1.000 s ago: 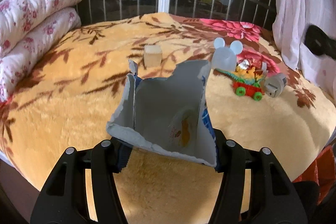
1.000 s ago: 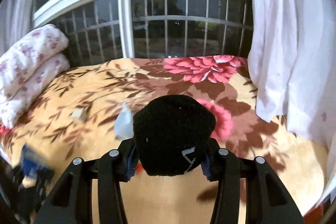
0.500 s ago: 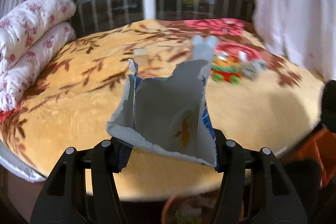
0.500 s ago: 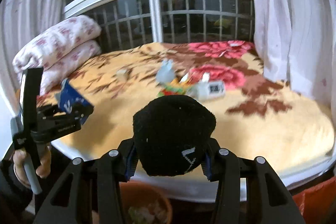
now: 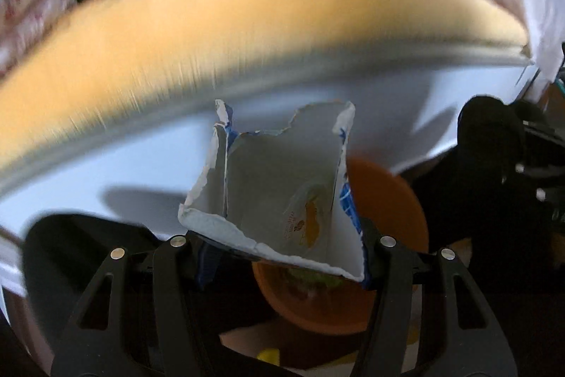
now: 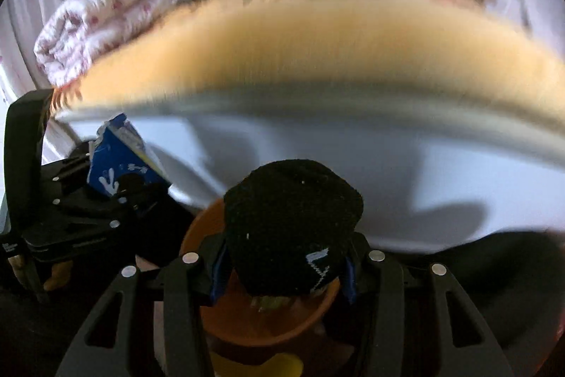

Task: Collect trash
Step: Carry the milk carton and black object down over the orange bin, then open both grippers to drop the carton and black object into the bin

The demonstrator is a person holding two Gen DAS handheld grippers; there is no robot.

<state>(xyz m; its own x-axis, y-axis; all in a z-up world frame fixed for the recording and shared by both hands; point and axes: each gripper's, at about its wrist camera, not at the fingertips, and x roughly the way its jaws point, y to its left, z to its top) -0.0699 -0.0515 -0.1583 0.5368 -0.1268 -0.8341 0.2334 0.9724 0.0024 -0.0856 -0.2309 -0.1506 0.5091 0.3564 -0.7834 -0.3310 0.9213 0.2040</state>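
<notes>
Here the left gripper (image 5: pixel 282 257) fingers clamp a torn blue-and-white carton (image 5: pixel 279 193) while the right gripper (image 6: pixel 282 267) fingers pinch a balled black sock (image 6: pixel 293 221), both above an orange bin (image 6: pixel 268 320) beside the bed (image 6: pixel 317 52).

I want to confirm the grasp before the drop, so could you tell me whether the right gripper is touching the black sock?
Touching. In the right wrist view, the right gripper has both fingers pressed against the sides of the black sock, which bulges out above them.
</notes>
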